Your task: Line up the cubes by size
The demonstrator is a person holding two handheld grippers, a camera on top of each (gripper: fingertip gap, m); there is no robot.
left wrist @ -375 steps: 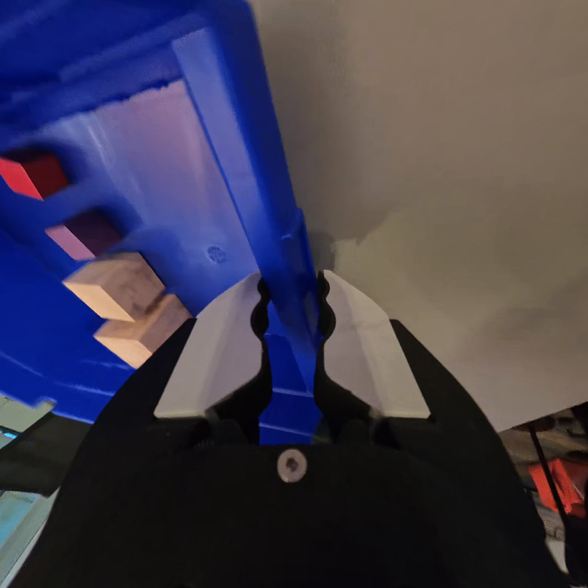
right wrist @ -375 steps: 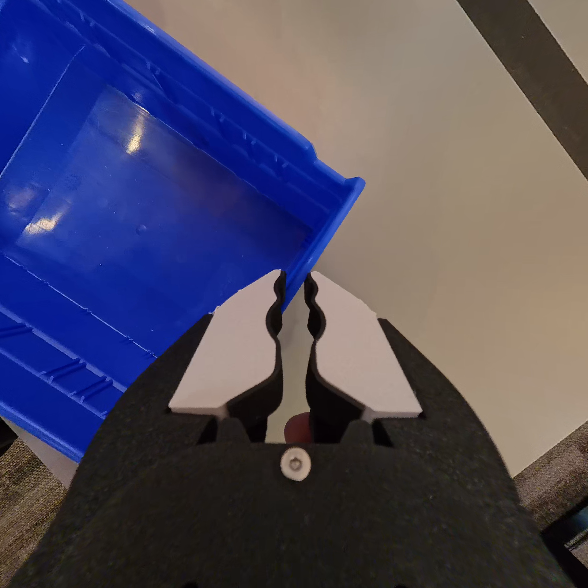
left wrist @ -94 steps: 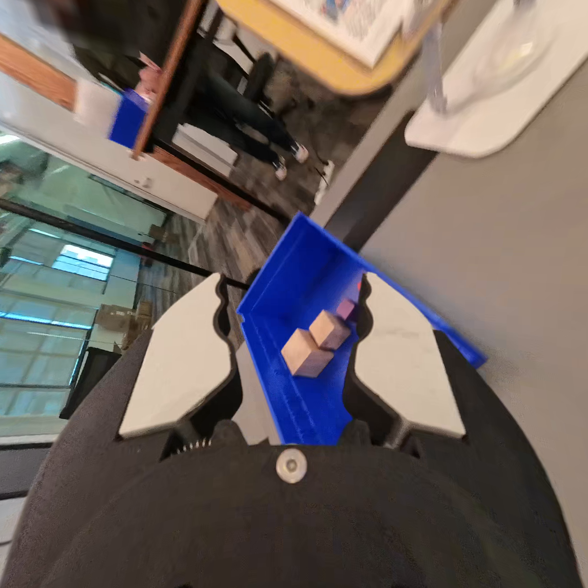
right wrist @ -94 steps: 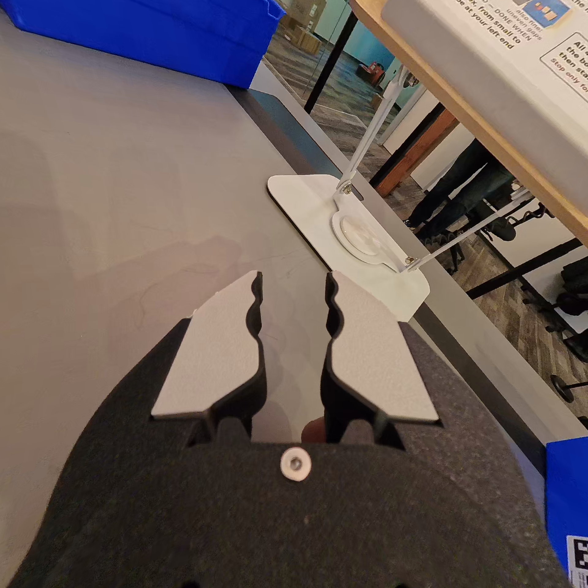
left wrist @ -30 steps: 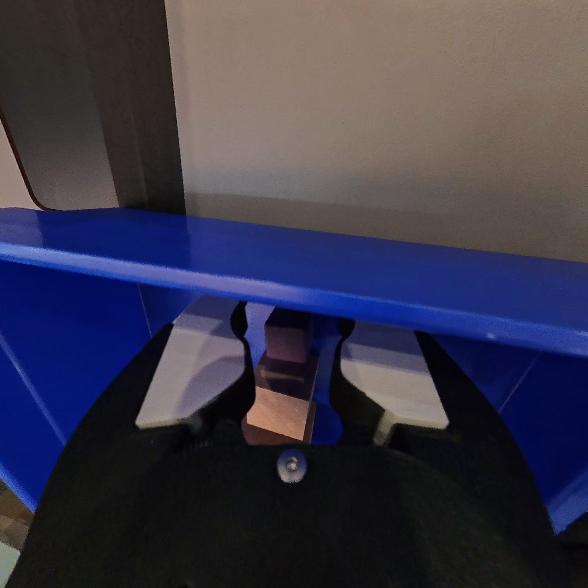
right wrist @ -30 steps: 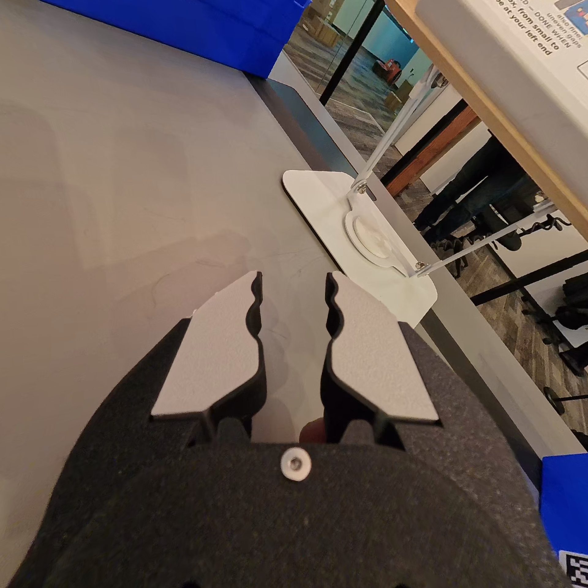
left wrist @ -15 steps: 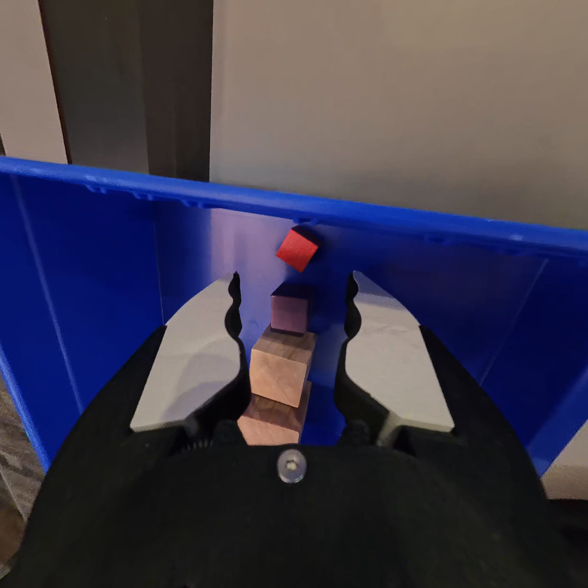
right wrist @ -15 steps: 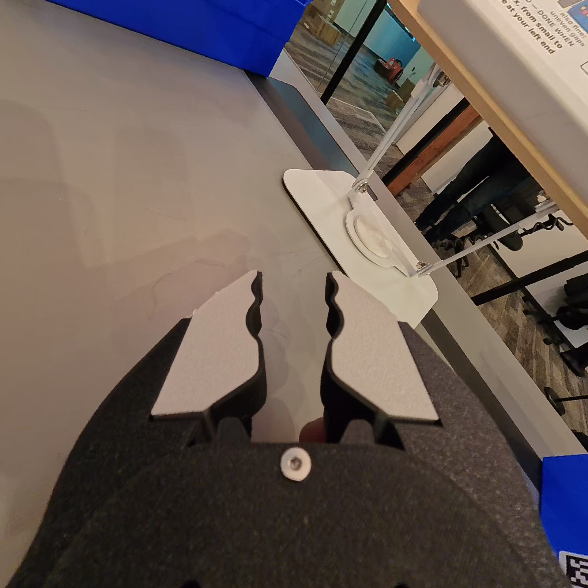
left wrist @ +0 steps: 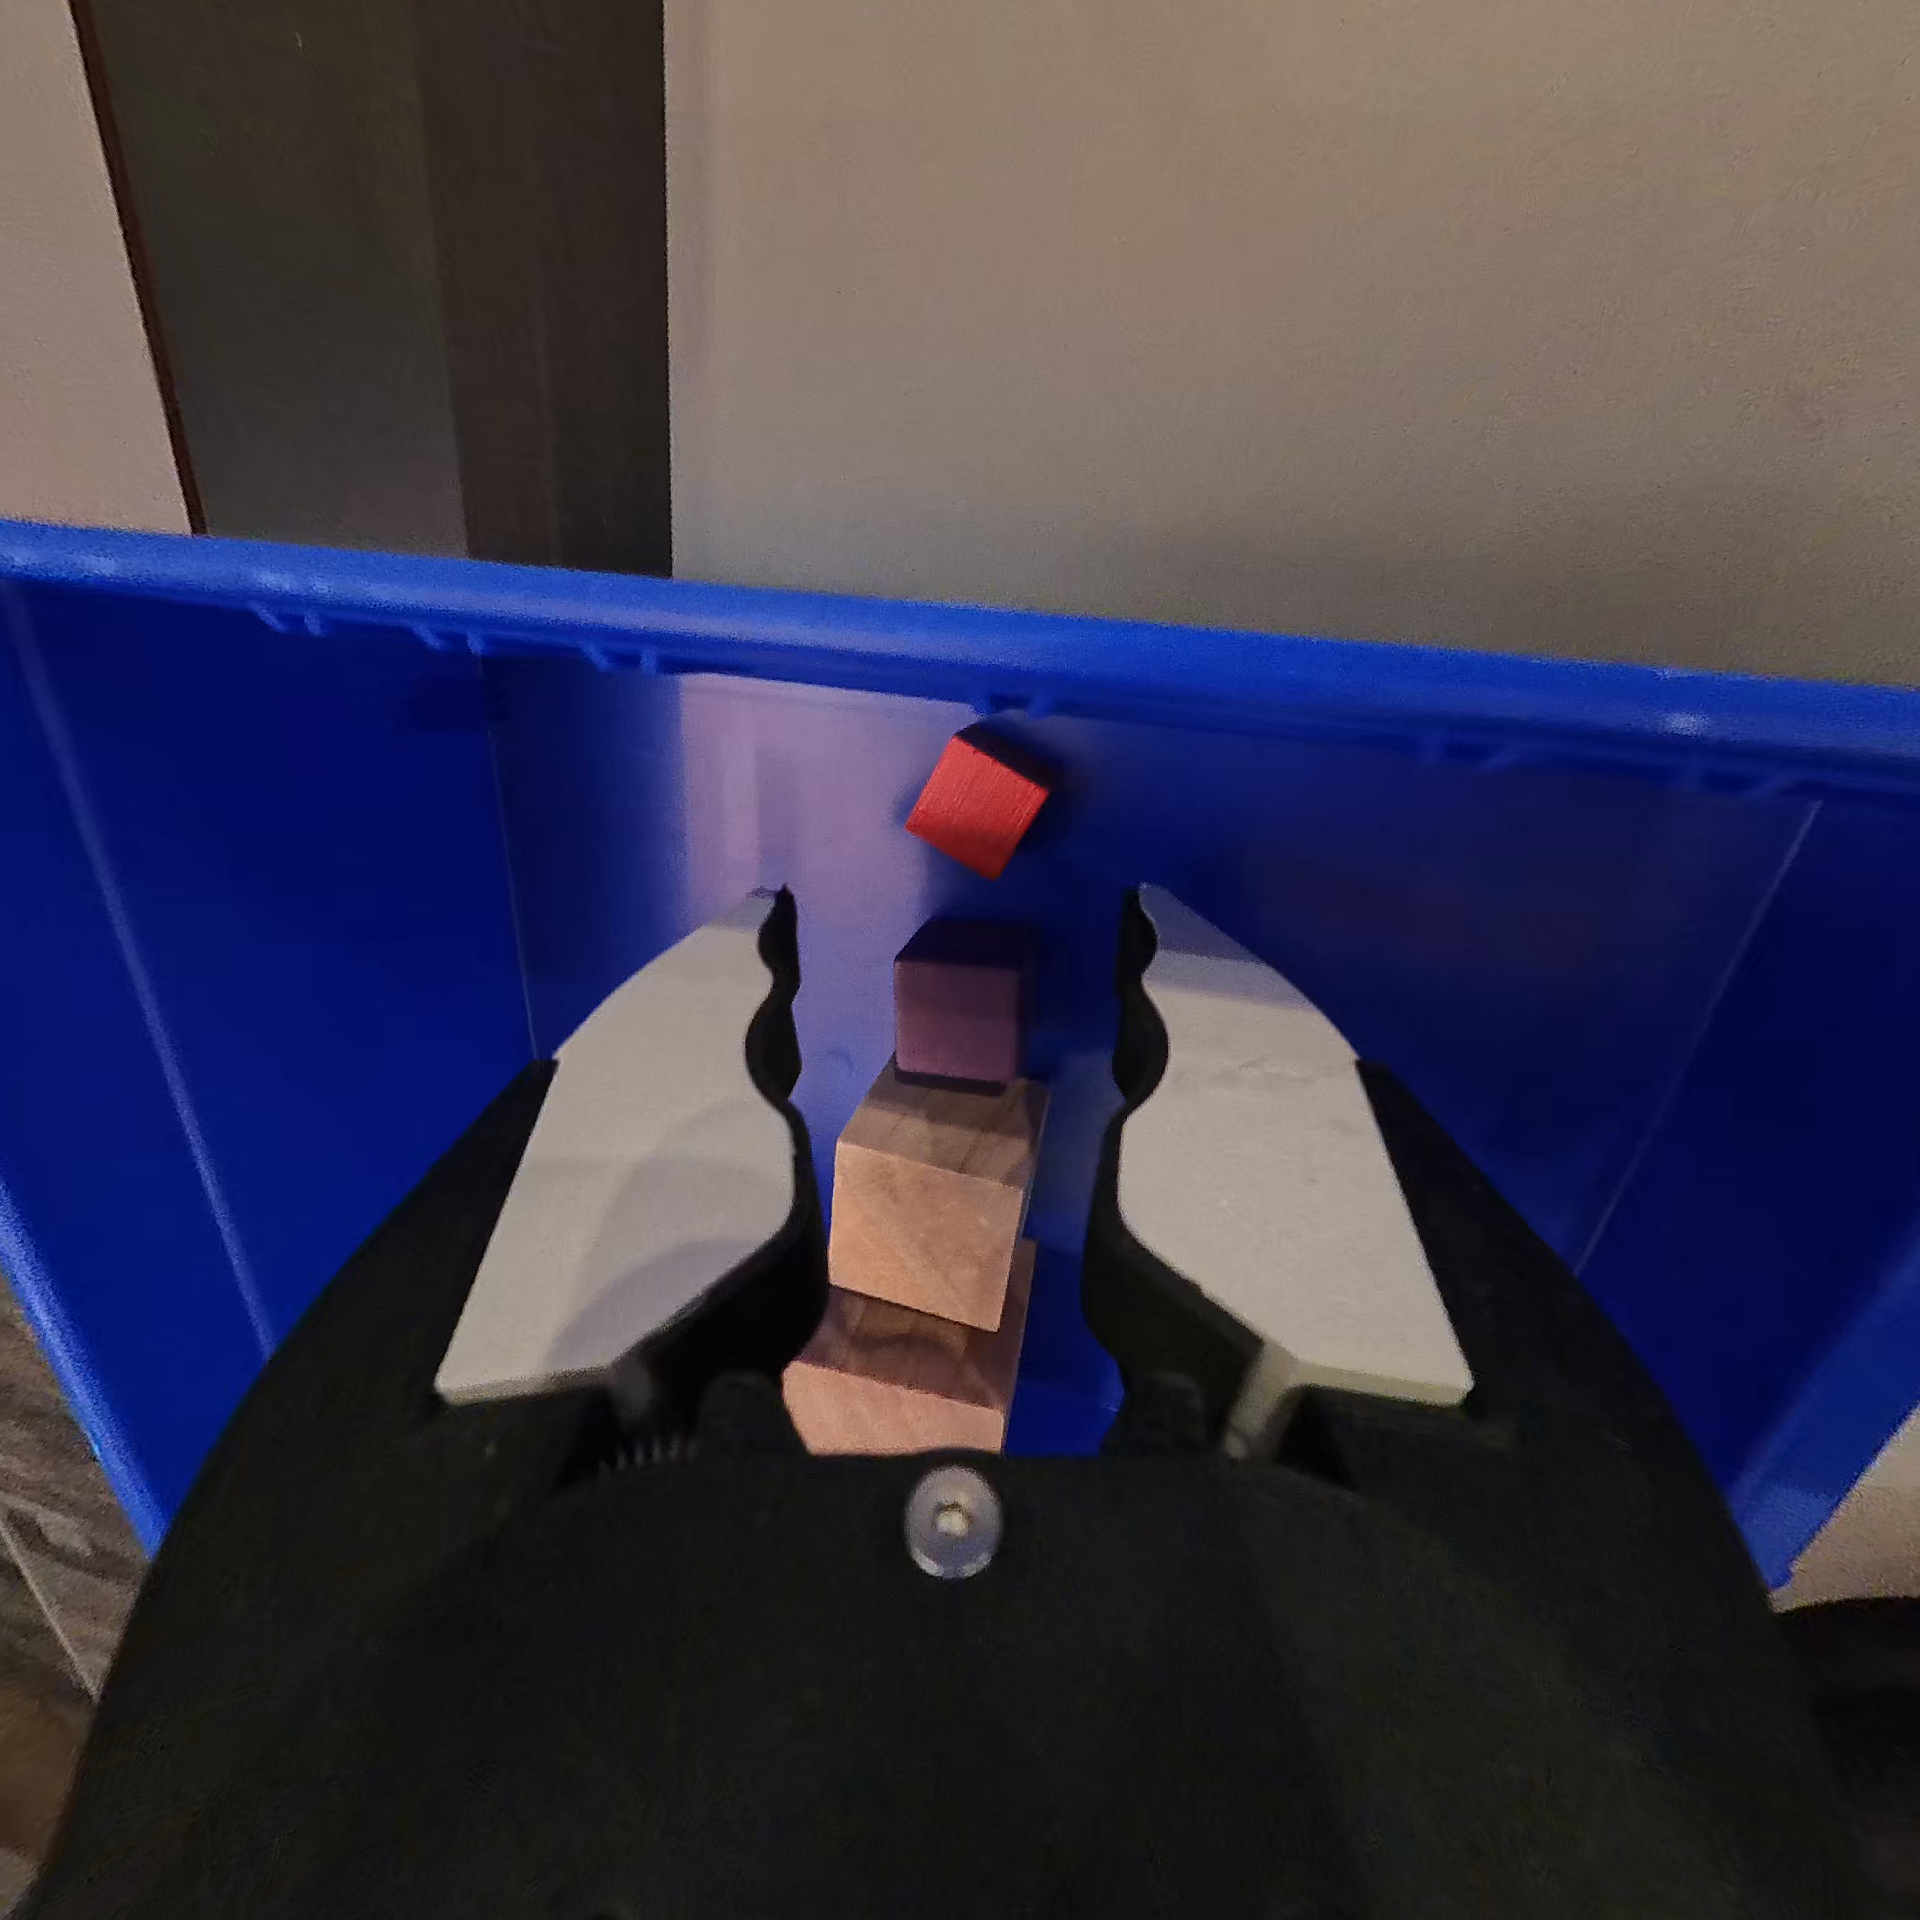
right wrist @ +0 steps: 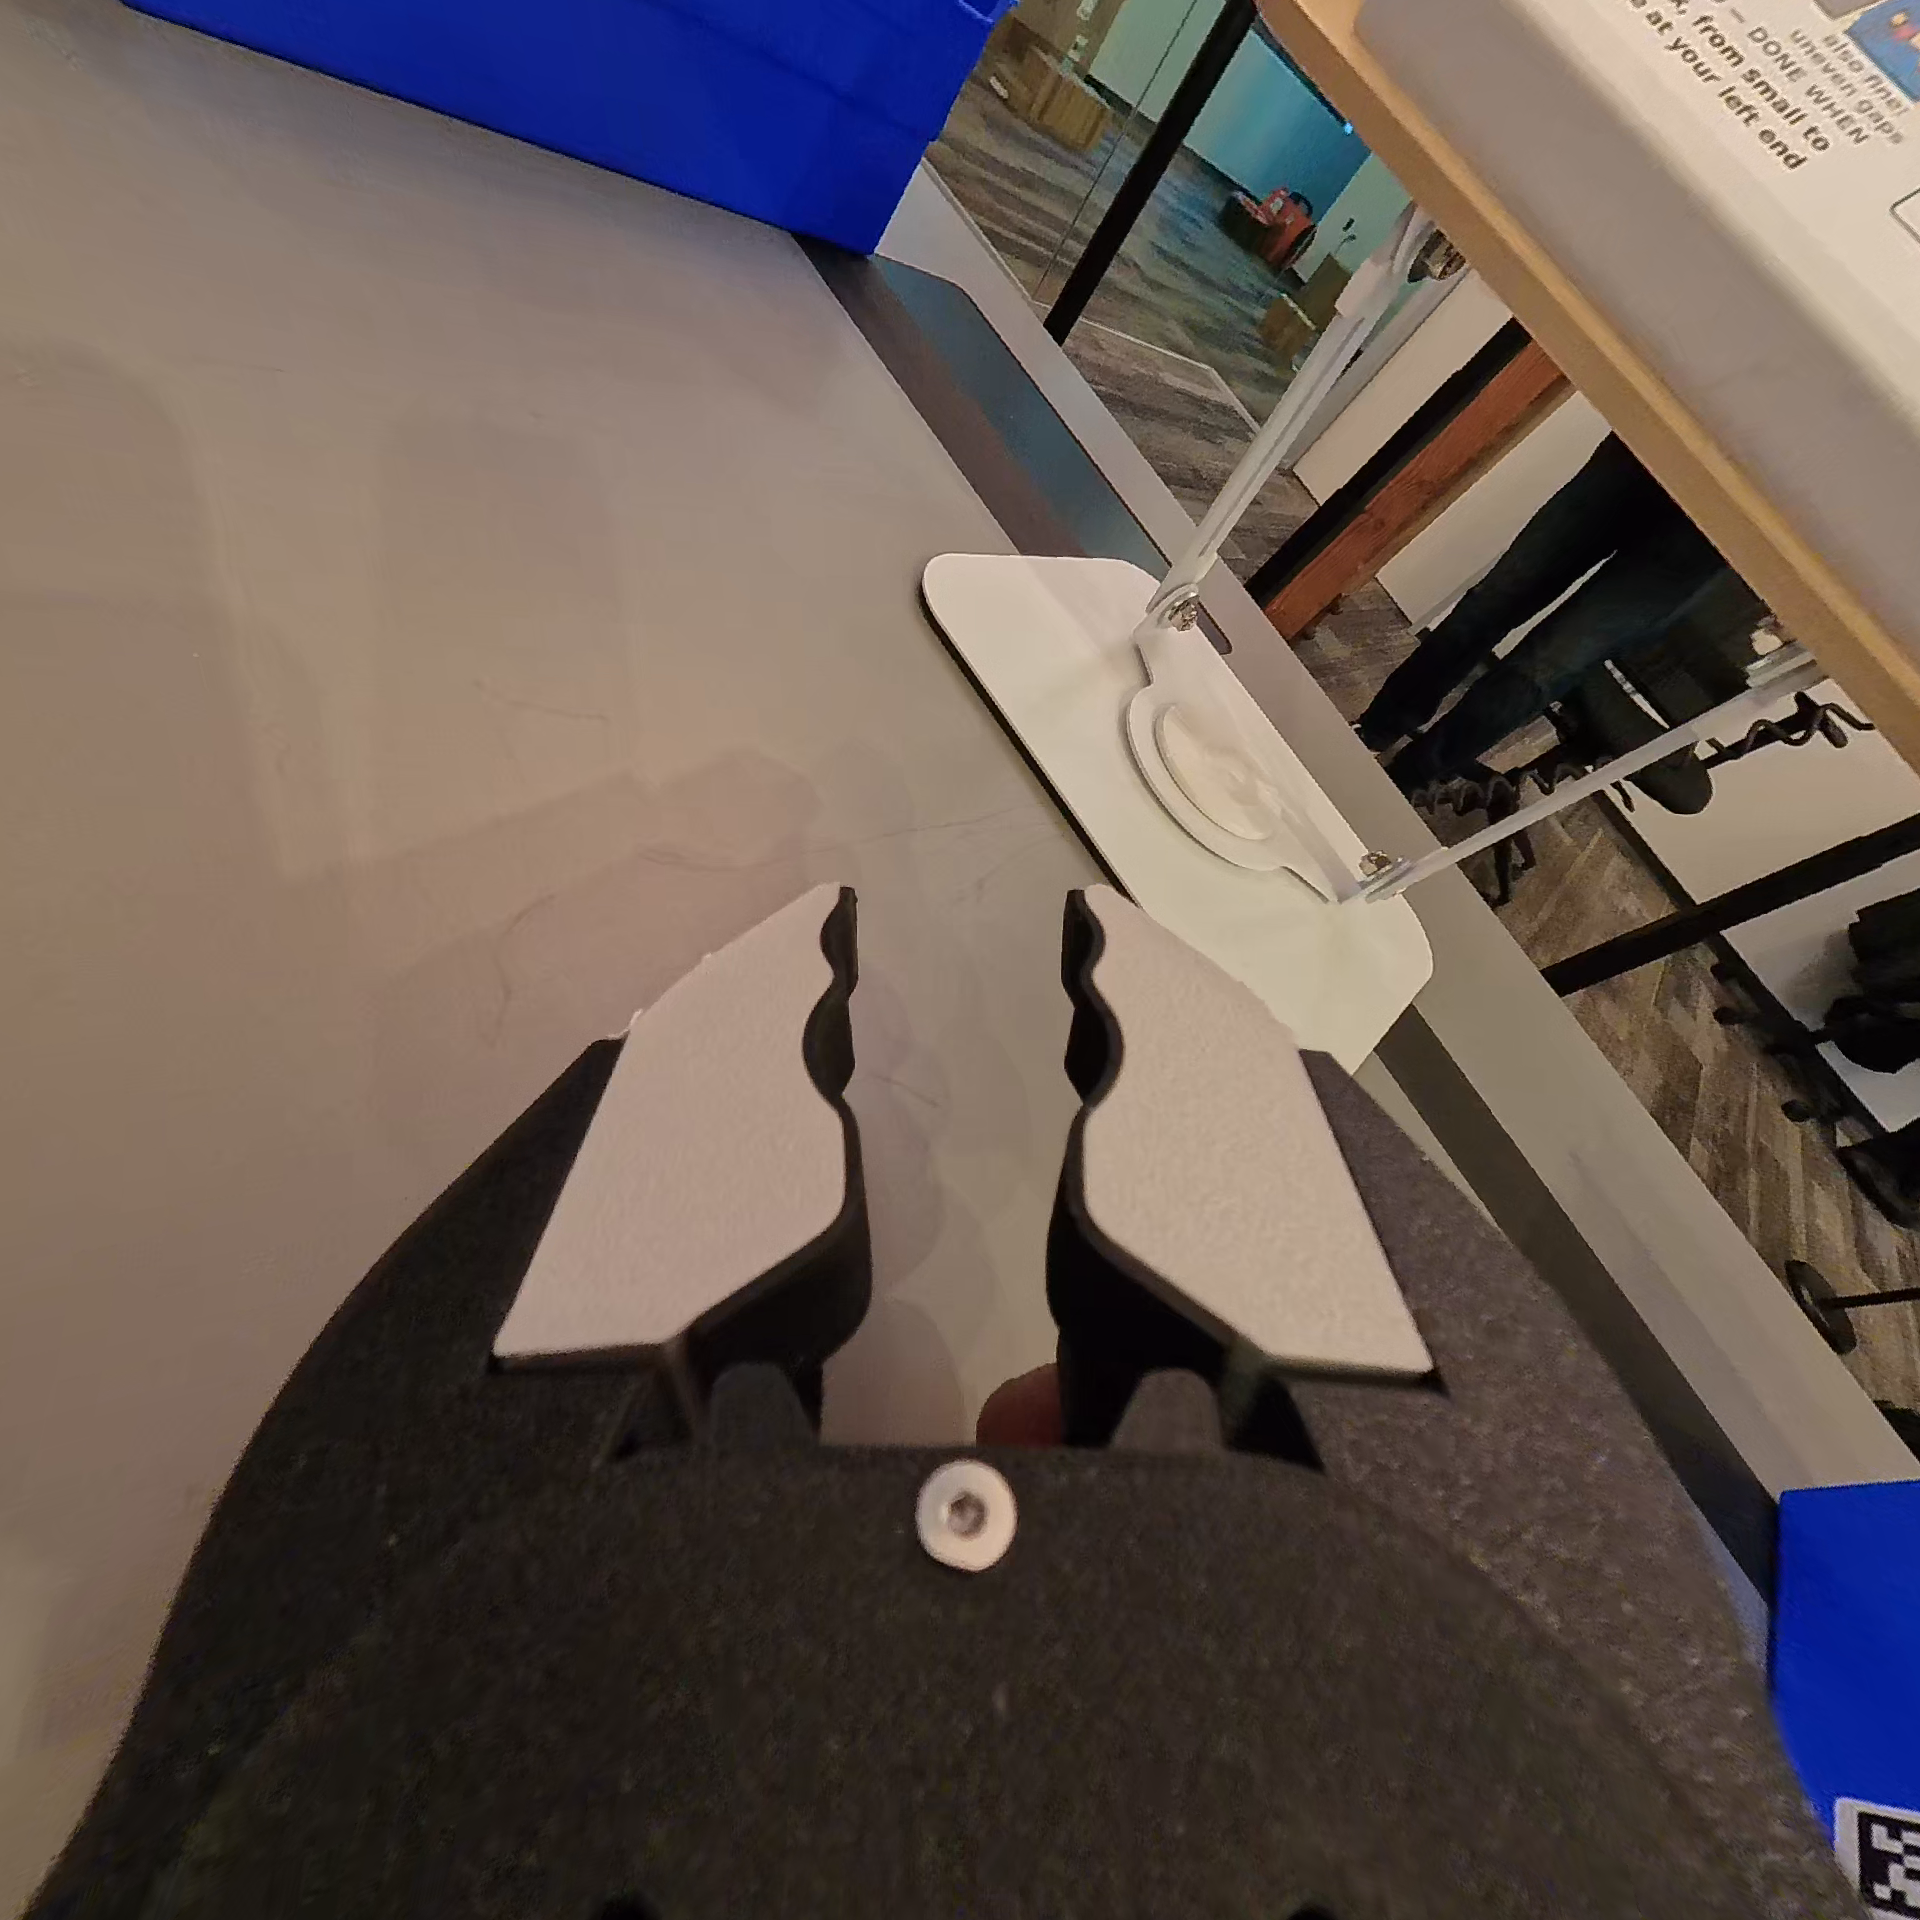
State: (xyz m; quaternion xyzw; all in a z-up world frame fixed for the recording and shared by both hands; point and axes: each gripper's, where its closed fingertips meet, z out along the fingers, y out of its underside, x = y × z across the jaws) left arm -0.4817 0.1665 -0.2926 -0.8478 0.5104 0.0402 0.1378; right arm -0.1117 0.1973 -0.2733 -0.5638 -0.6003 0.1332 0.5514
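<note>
**Reaching into the bin for a cube**

Grey tabletop lies bare under the right gripper, jaws apart on nothing. Inside the blue bin, the left gripper straddles untouched cubes — two wooden cubes, purple cube, then red cube. Next, probably: close on one and lift it out.

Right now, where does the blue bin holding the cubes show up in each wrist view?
Left wrist view: the blue bin fills the middle band; the open left gripper reaches into it, over the row of cubes.
Right wrist view: a blue bin wall lies along the top left edge, far behind the open right gripper; whether it is the same bin cannot be told.
Shared landmark: the grey tabletop, also behind the bin.
</note>
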